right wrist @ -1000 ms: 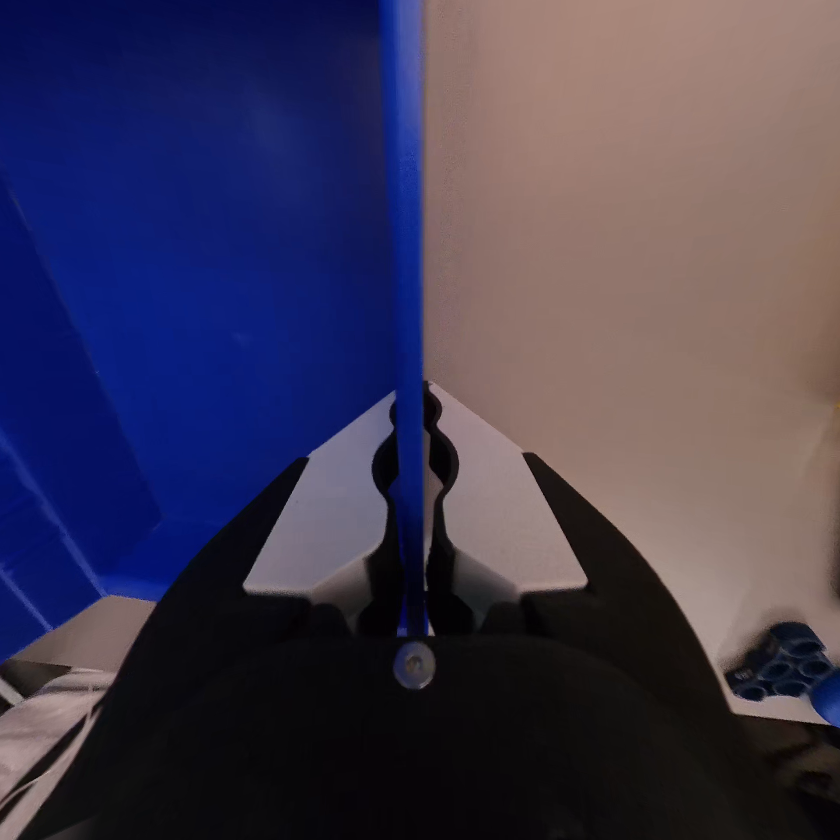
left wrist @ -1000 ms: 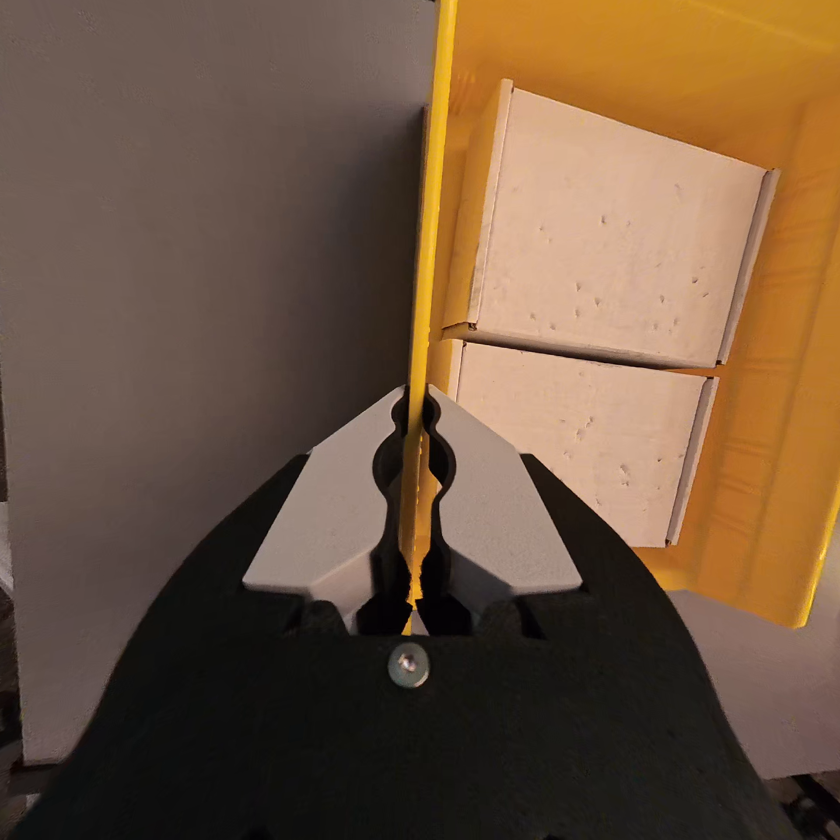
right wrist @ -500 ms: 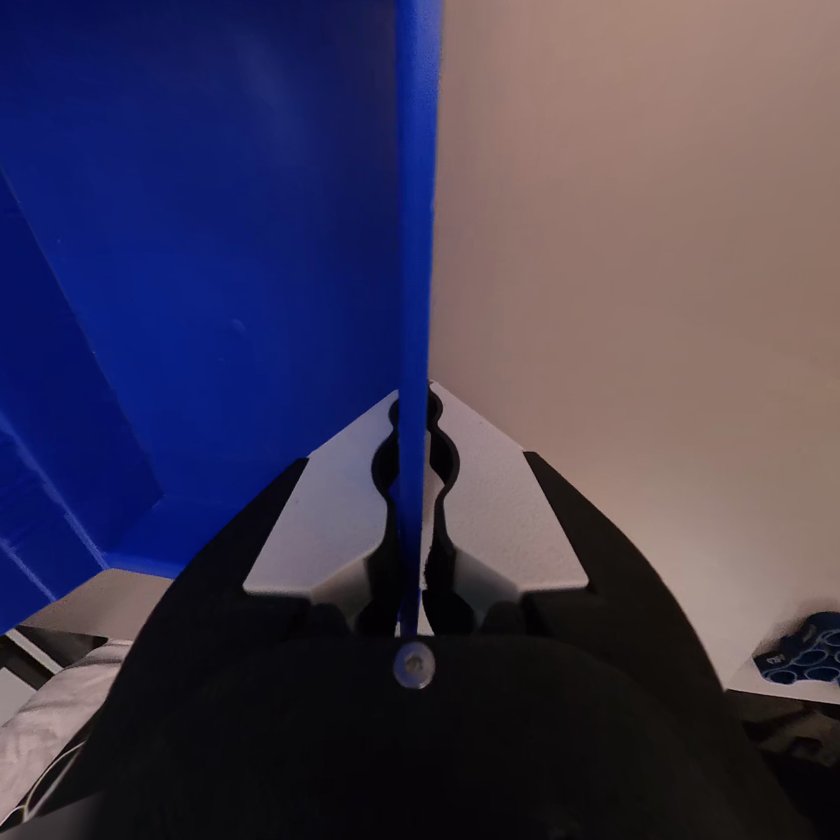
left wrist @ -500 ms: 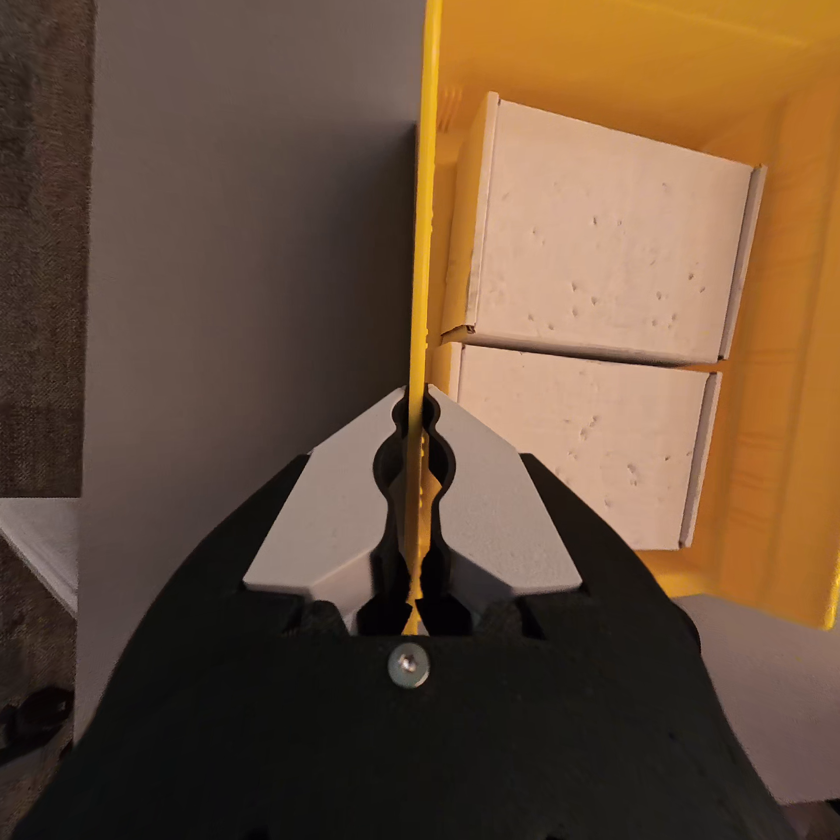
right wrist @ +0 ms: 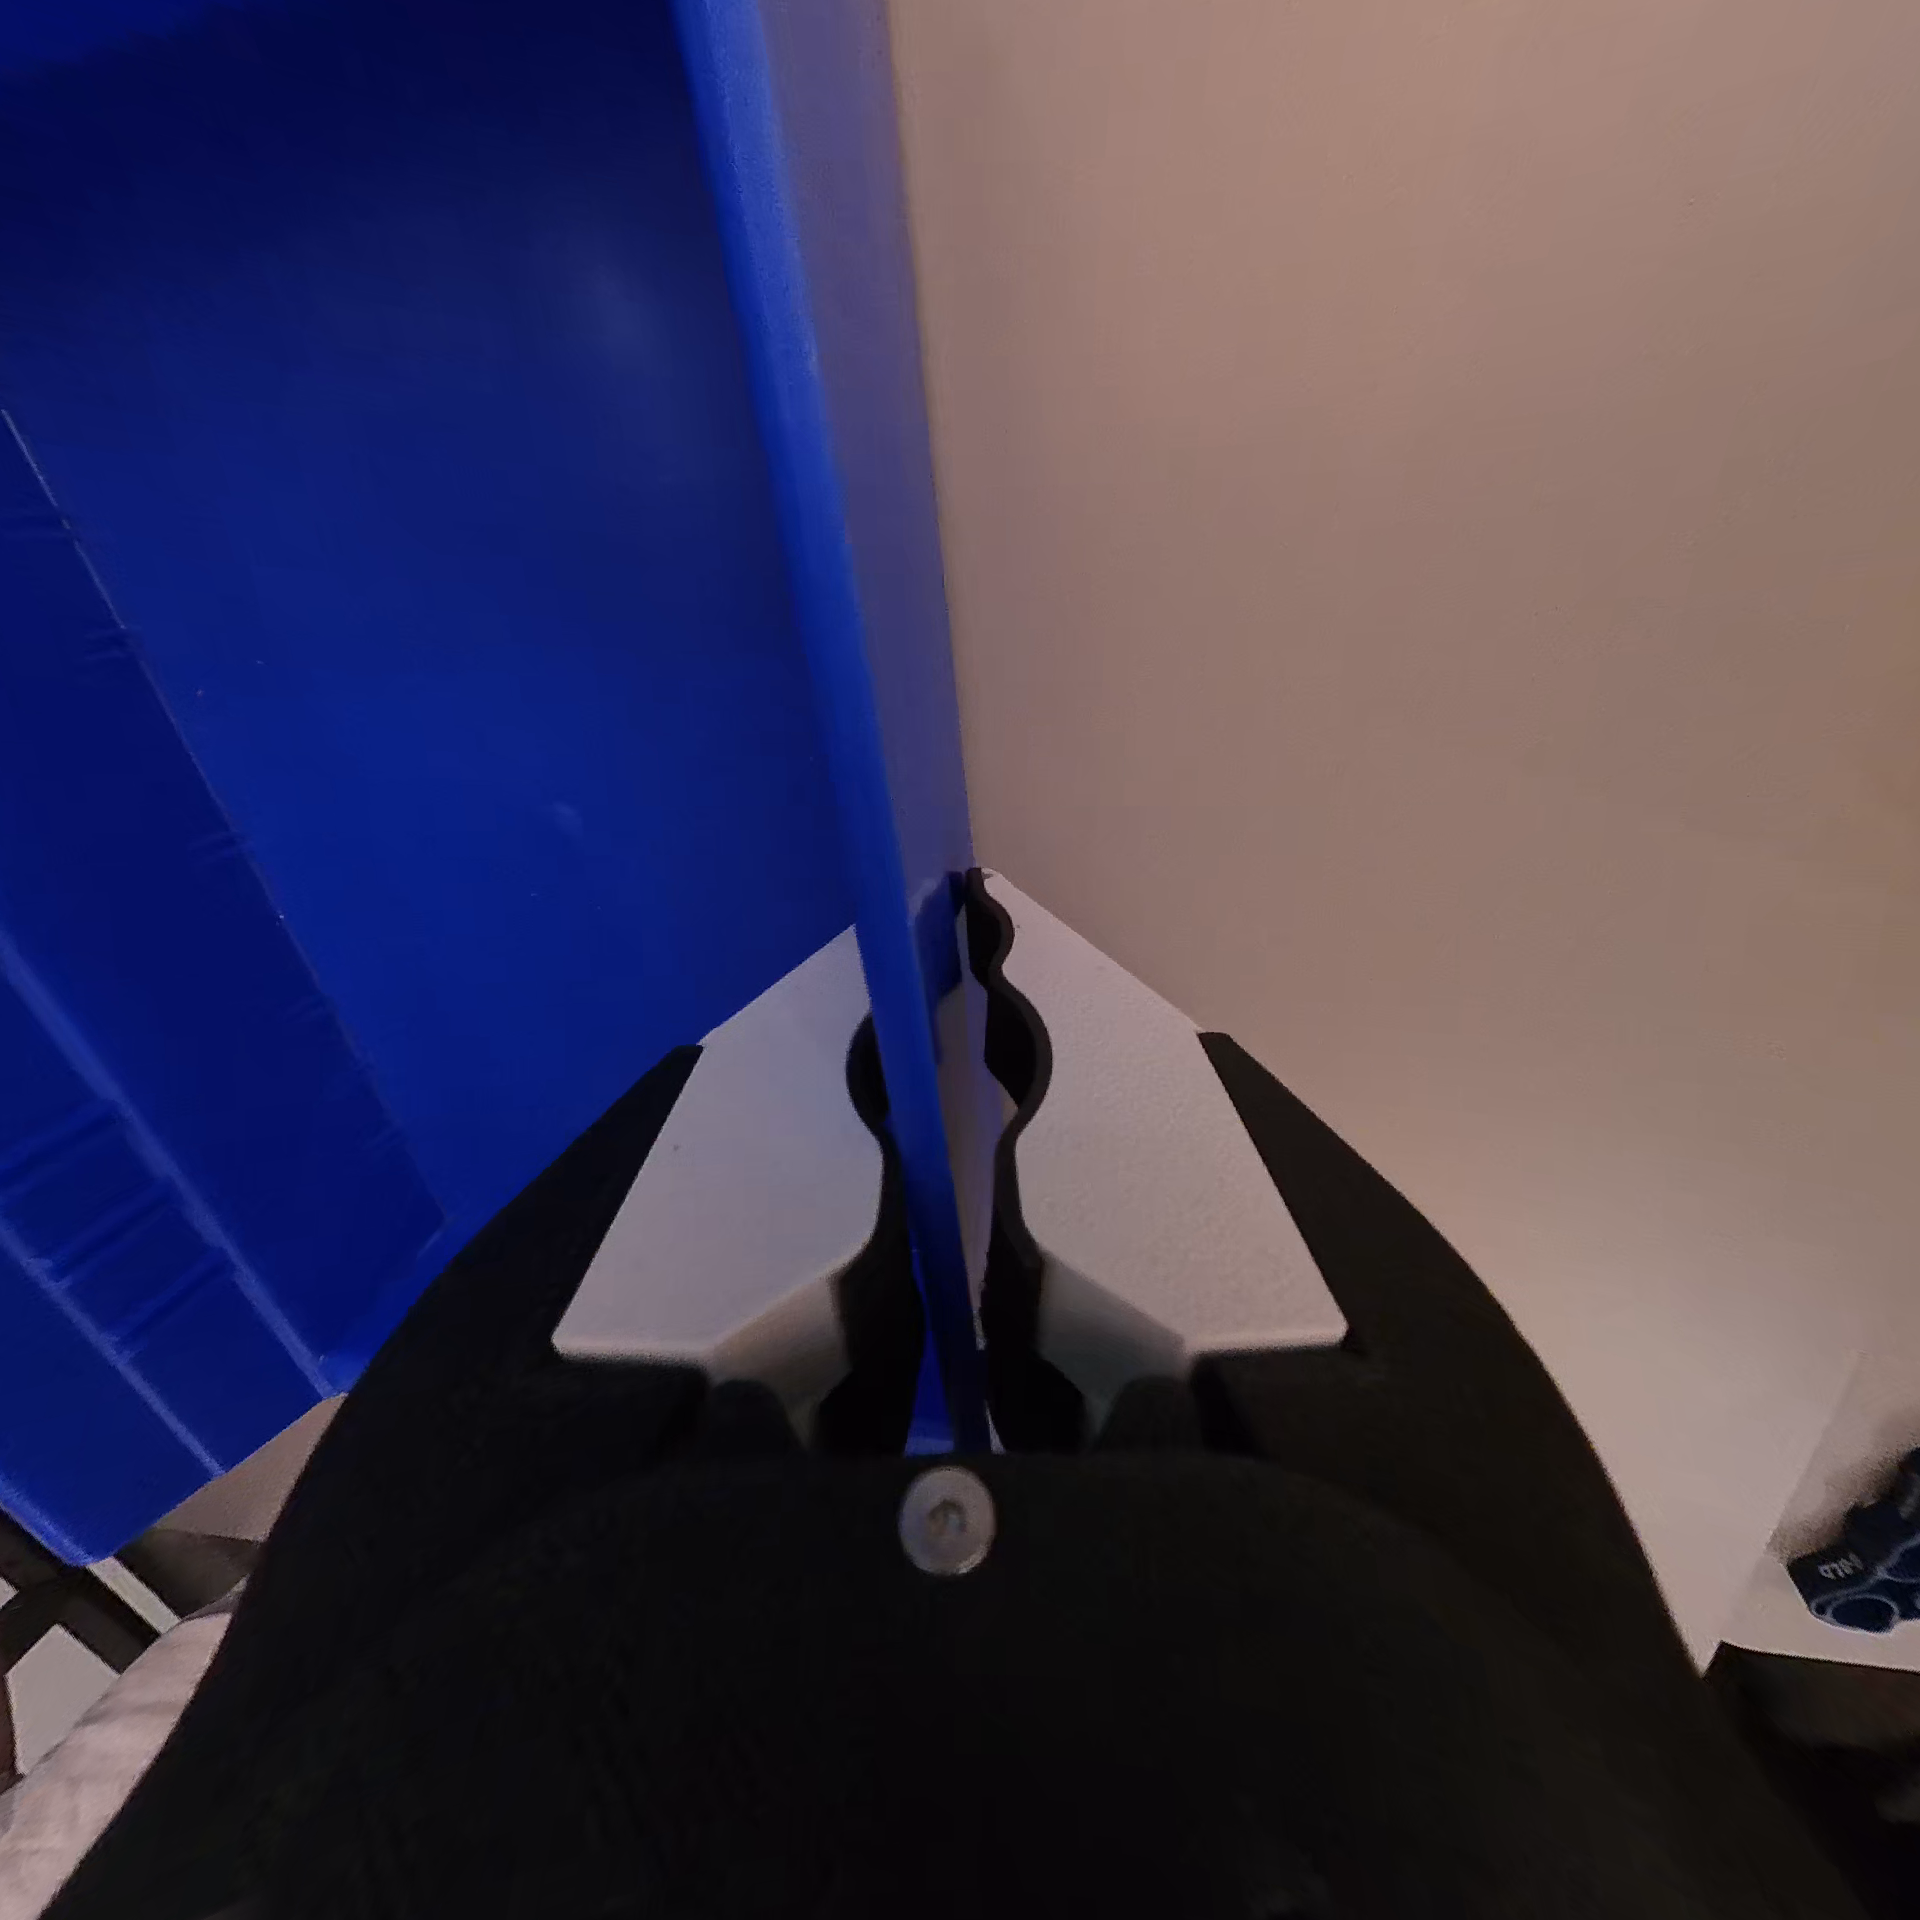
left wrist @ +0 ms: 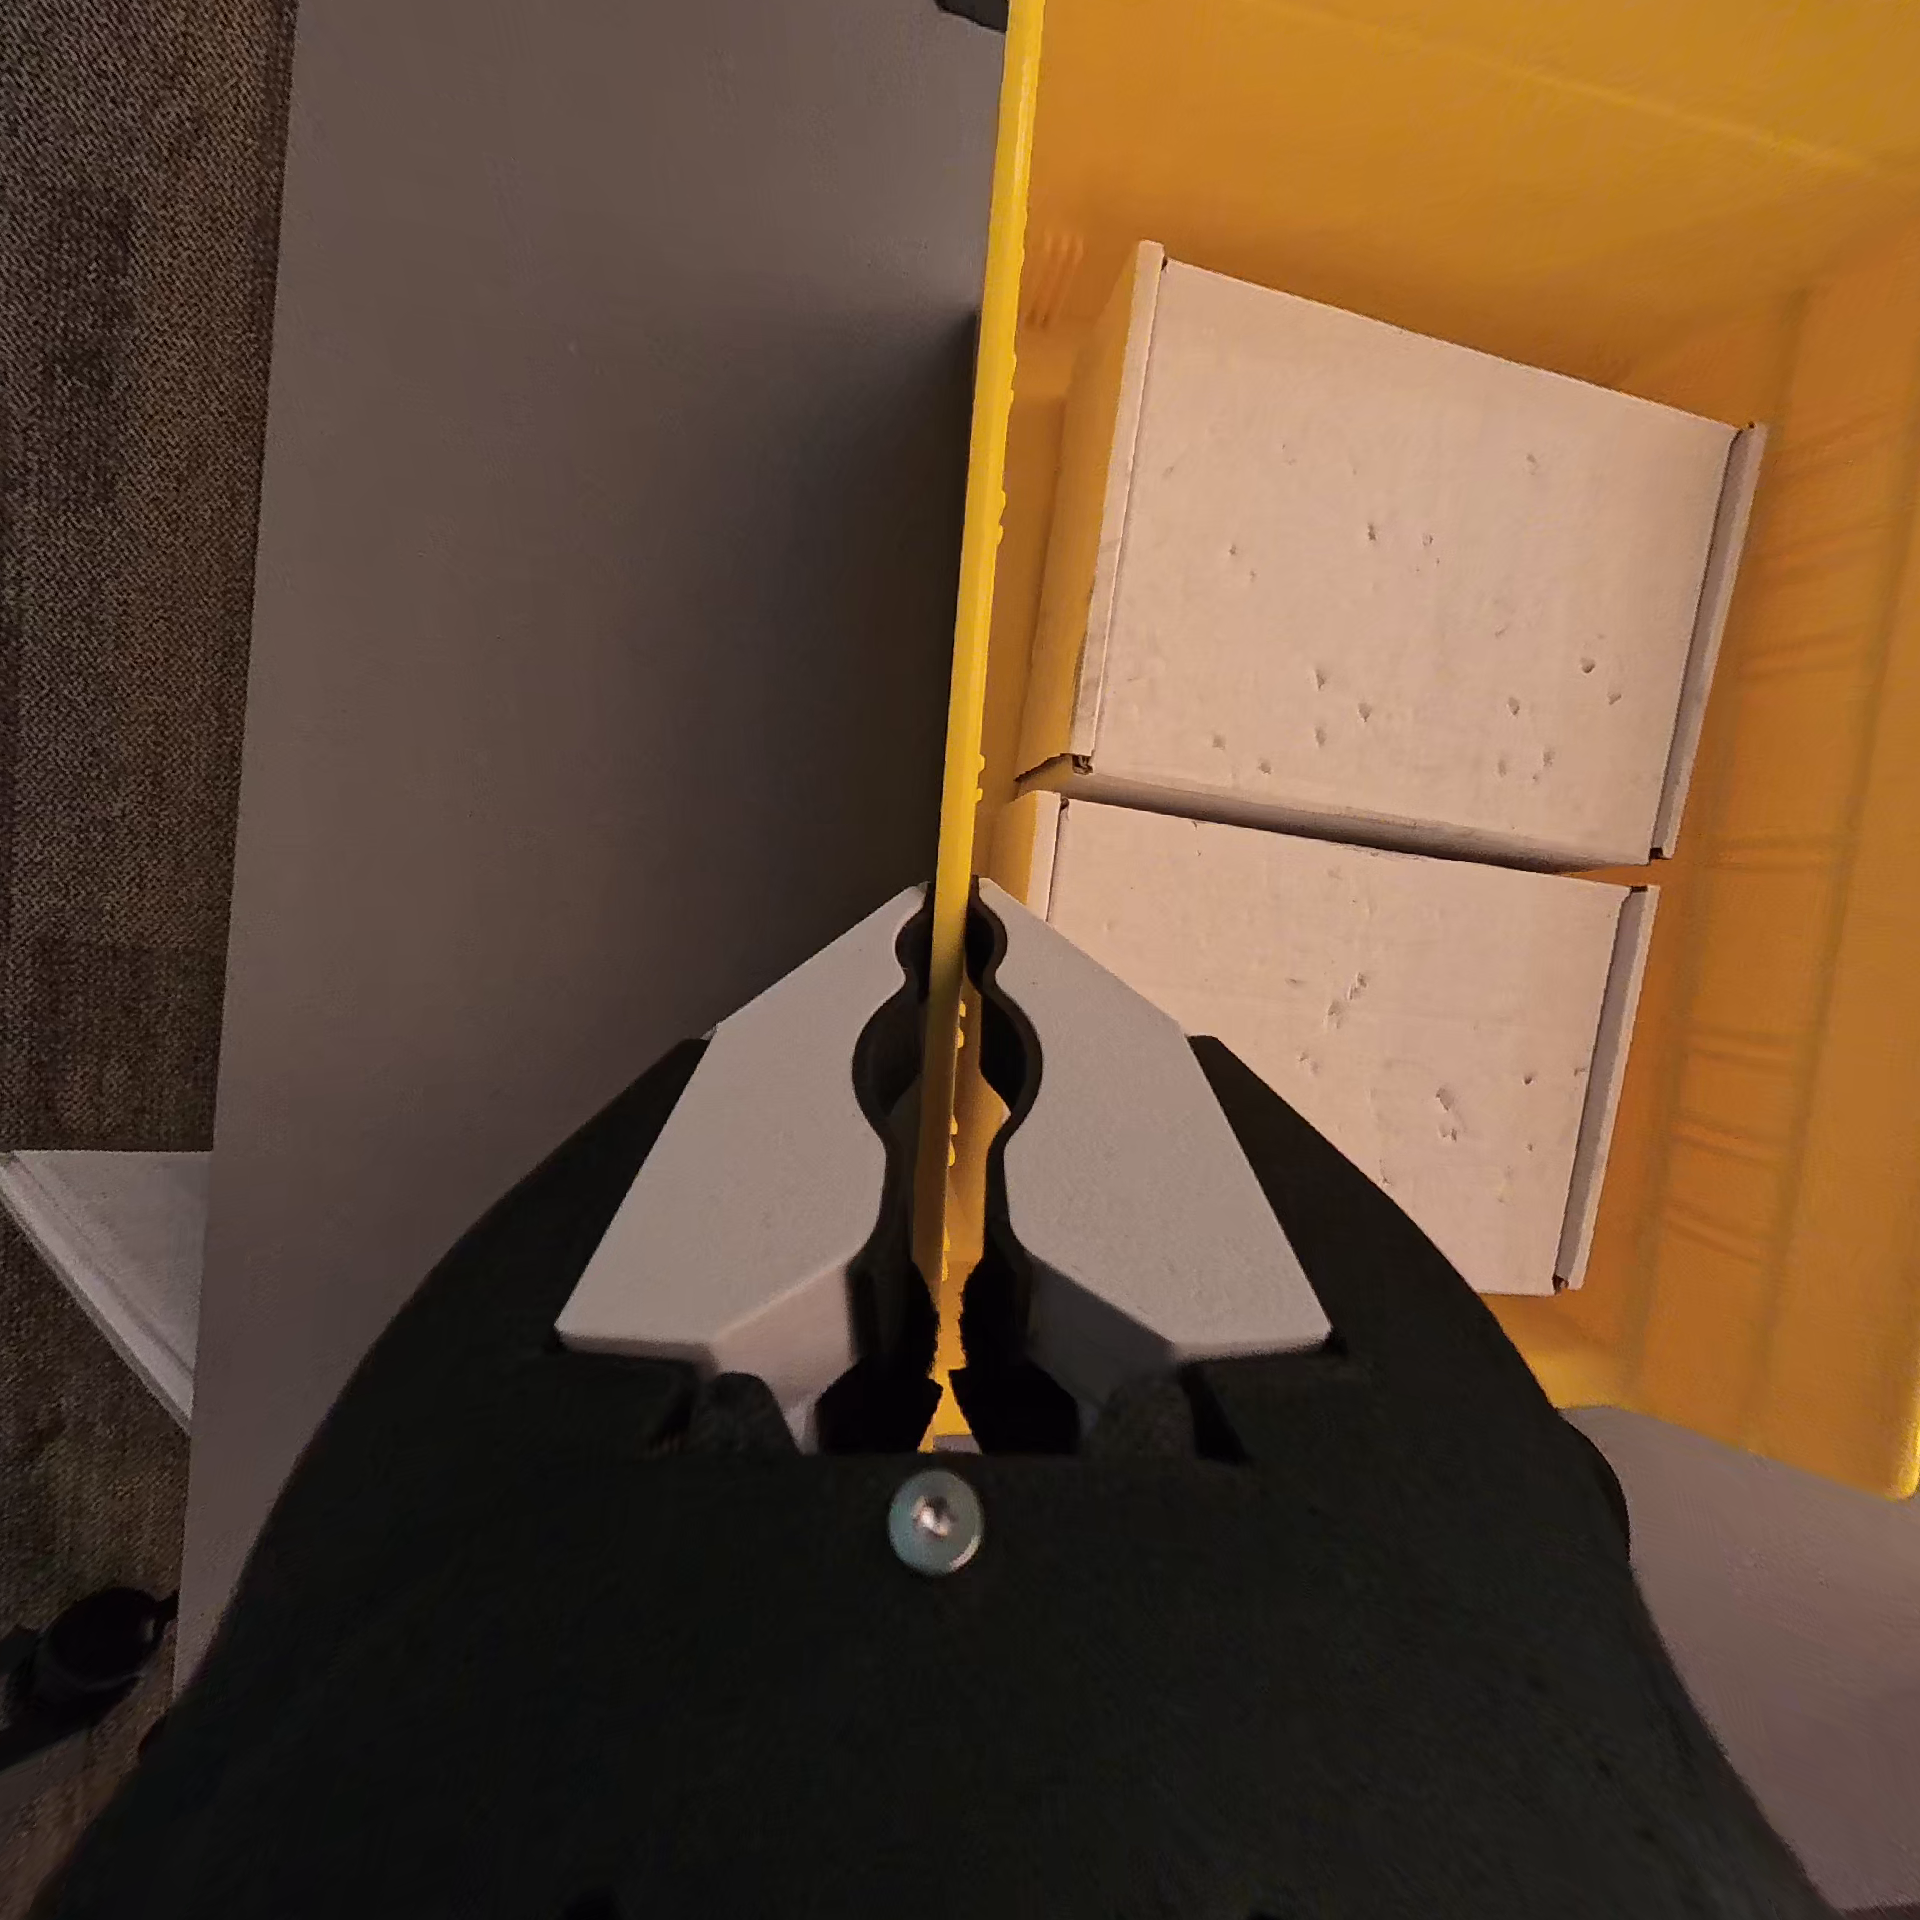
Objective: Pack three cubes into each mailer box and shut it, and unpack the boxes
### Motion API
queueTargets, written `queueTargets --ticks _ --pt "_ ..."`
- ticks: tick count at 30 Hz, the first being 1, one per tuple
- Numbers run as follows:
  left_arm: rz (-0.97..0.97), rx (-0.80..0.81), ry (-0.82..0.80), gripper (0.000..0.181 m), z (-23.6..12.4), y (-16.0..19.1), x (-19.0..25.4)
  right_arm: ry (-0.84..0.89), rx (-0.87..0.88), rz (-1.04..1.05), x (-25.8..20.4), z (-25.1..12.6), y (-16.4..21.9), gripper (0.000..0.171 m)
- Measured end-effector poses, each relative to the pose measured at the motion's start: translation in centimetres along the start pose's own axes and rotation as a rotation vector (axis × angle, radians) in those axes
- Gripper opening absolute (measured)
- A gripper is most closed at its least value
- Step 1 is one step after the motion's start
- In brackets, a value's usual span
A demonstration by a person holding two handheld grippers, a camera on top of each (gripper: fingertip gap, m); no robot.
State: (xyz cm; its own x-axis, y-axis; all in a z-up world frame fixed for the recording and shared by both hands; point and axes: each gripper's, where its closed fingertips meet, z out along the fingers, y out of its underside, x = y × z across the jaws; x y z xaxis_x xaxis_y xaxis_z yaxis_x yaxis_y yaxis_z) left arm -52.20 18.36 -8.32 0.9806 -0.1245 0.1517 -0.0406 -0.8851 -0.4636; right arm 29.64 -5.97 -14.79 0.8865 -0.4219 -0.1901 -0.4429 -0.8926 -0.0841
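My left gripper (left wrist: 951, 894) is shut on the left wall of a yellow bin (left wrist: 1351, 156). Two closed white mailer boxes lie side by side in that bin, one farther (left wrist: 1403, 582) and one nearer (left wrist: 1320, 1060). My right gripper (right wrist: 925, 914) is shut on the right wall of a blue bin (right wrist: 416, 623); the part of its inside that shows is bare. The wall runs slanted through the jaws, leaning left at the top. No cubes are in view.
The yellow bin sits on a grey table (left wrist: 623, 623), with brown carpet (left wrist: 125, 623) past its left edge. The blue bin sits on a pale table surface (right wrist: 1455, 623). A small blue object with round holes (right wrist: 1870, 1569) lies at the lower right corner.
Both grippers keep their grip. In the left view the table edge and carpet have come into sight at the left. In the right view the blue wall has swung from straight to slanted.
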Motion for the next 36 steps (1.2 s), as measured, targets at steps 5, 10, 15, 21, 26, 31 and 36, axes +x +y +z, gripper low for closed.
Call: queueTargets --ticks 5,10,15,21,26,31,36 --pt "-0.013 0.032 0.007 0.003 0.1 -0.7 -0.1 0.011 0.004 0.024 0.0 0.0 0.0 0.014" --pt "0.009 0.220 -0.080 0.015 -4.3 -3.4 -0.5 -0.047 0.084 0.113 0.1 -1.9 -0.3 0.029" --pt "0.232 0.670 -0.113 0.032 -13.3 -8.1 3.5 -0.047 0.278 0.164 0.3 -6.4 -1.2 0.030" --pt "0.495 1.041 -0.009 0.078 -19.3 -9.2 11.7 -0.132 0.849 -0.006 -4.9 -18.5 -4.9 0.030" --pt "0.656 0.986 0.157 0.098 -18.2 -7.9 17.9 -0.325 1.606 -0.446 -14.2 -31.0 -3.1 0.077" --pt "0.897 0.770 0.615 0.124 -16.5 -3.1 27.1 -0.616 1.790 -0.649 -20.6 -34.4 1.2 0.110" --pt "1.178 0.263 0.468 0.124 -8.5 -0.5 23.9 -0.624 1.818 -0.726 -21.9 -34.2 1.5 0.112"
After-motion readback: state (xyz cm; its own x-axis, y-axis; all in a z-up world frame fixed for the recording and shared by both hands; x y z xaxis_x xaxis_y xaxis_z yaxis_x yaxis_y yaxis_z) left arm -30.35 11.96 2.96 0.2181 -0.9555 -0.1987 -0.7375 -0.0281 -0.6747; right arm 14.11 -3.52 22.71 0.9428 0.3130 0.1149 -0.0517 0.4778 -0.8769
